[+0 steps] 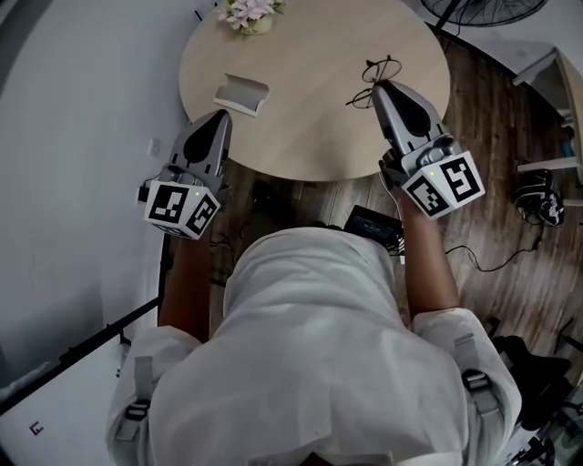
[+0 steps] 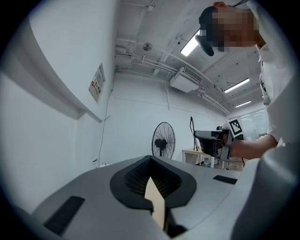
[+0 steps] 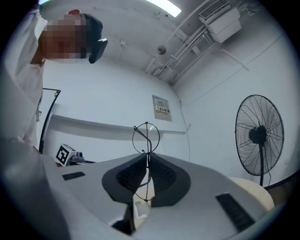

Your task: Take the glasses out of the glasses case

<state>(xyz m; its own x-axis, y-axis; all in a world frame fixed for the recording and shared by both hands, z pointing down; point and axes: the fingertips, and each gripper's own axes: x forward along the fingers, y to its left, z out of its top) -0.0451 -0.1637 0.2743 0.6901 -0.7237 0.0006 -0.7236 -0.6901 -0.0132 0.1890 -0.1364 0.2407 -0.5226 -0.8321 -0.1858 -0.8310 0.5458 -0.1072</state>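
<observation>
Counter of pale wood, round (image 1: 310,136), carries a small light-grey glasses case (image 1: 241,94) on its left half and a bunch of pale flowers (image 1: 248,13) at the far edge. The left gripper (image 1: 217,120) sits at the near left rim, just short of the case, its jaws together on nothing. The right gripper (image 1: 377,87) reaches over the right side with its jaws clamped on the thin black wire-framed glasses (image 1: 378,71) — out of the case and well apart from it, one round lens rim standing up past the jaw tips.
</observation>
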